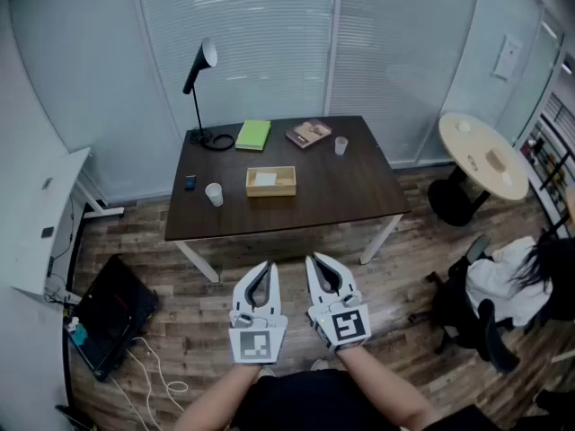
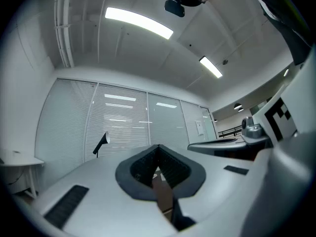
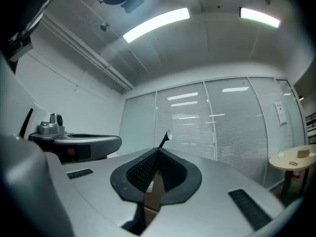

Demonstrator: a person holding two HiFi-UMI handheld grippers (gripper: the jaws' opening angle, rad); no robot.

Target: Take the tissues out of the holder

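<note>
A wooden tissue holder (image 1: 270, 181) with white tissues in it sits near the middle of a dark brown table (image 1: 359, 191). Both grippers hang side by side in front of the table, well short of its near edge. My left gripper (image 1: 262, 267) has its jaws closed together with nothing between them. My right gripper (image 1: 316, 260) is likewise shut and empty. In the left gripper view the left gripper's tips (image 2: 158, 147) meet, and in the right gripper view the right gripper's tips (image 3: 159, 150) meet too. Both point toward the table and blinds.
On the table stand a black desk lamp (image 1: 199, 83), a green book (image 1: 253, 134), a brown book (image 1: 309, 133), two cups (image 1: 214, 194) and a small dark item (image 1: 190, 183). A round table (image 1: 482, 154) and chair (image 1: 490, 294) are right; a laptop (image 1: 108, 312) lies on the floor left.
</note>
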